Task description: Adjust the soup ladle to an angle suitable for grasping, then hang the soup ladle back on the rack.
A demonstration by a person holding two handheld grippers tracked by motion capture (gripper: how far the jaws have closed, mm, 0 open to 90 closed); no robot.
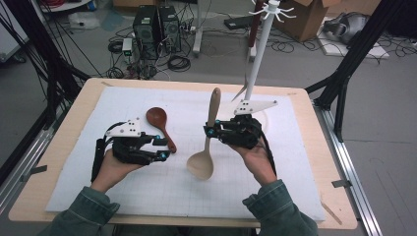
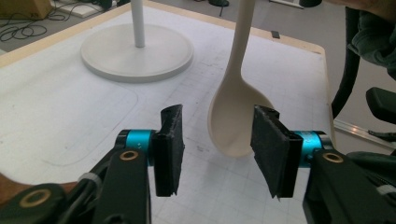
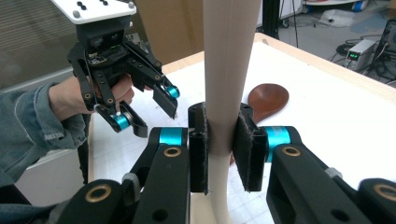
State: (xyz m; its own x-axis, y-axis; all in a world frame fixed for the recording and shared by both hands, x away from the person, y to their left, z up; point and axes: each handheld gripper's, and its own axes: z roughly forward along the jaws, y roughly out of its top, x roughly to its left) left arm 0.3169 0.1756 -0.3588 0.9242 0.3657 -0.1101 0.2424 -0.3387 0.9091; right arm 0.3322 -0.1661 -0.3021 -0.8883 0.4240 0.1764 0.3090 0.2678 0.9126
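Pale spoon [image 1: 206, 147] sits clamped in the right hand-held gripper [image 1: 210, 132] (left hand-held gripper [image 1: 164, 148] open, empty).

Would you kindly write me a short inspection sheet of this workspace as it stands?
Surface: wooden table under a white gridded mat.
Job's things: pale spoon, bowl down, off the mat; brown spoon lying flat.
Clutter: white stand on its round base.
Grippers: right gripper shut on the pale spoon's handle; left gripper open, nothing between its jaws.
Cables: black leads along both wrists.
Surroundings: computer towers, floor wiring, cardboard box.
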